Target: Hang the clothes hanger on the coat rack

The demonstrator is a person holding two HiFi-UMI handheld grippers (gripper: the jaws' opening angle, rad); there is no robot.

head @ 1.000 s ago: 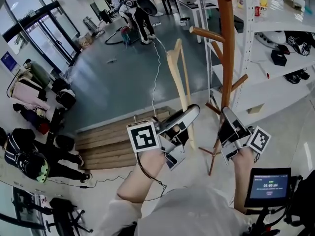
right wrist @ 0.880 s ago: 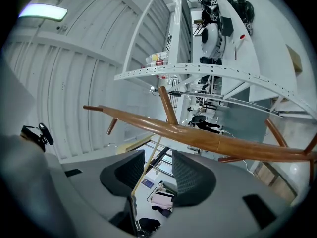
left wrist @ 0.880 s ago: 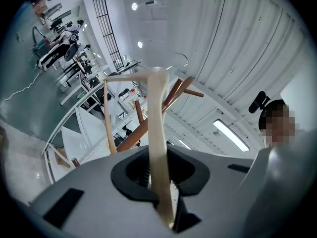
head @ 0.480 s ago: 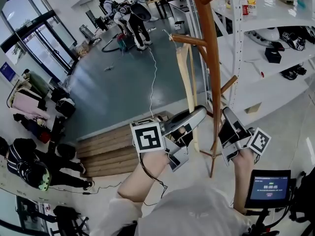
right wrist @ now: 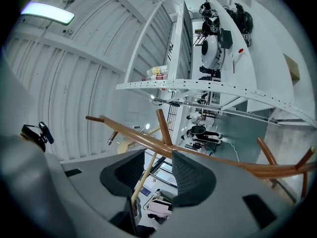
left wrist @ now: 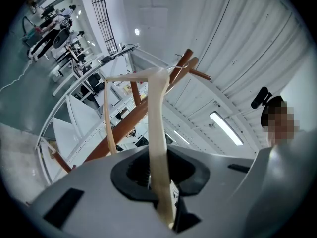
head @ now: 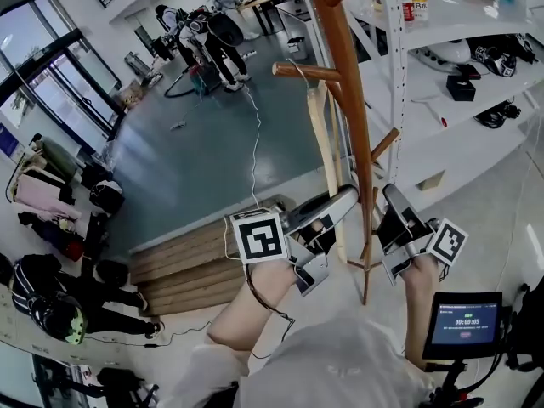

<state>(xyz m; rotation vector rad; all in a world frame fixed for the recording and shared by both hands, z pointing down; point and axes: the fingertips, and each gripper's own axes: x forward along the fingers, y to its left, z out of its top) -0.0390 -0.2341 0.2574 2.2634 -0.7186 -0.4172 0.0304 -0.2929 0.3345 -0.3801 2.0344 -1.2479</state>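
Note:
A brown wooden coat rack (head: 350, 117) stands right in front of me, one peg (head: 299, 71) jutting left. The pale wooden hanger (head: 323, 143) rises upright from my left gripper (head: 333, 211), which is shut on its lower arm. The hanger's top sits right at that peg; I cannot tell if its hook rests on it. In the left gripper view the hanger (left wrist: 157, 128) runs up between the jaws of the left gripper (left wrist: 161, 182), with the coat rack (left wrist: 130, 120) behind. My right gripper (head: 393, 204) is just right of the pole, open and holding nothing. Through the right gripper (right wrist: 159, 175) I see the coat rack (right wrist: 223, 158).
White shelving (head: 463, 32) with helmets and gear stands right behind the rack. Wooden steps (head: 183, 257) lie lower left. People stand far off (head: 212, 36), and bags (head: 51, 194) line the left wall. A small screen (head: 463, 317) hangs at my right wrist.
The rack has come closer and moved left in view. The hanger's top, earlier clear of the left peg, now sits right at it. Both grippers stay as they were.

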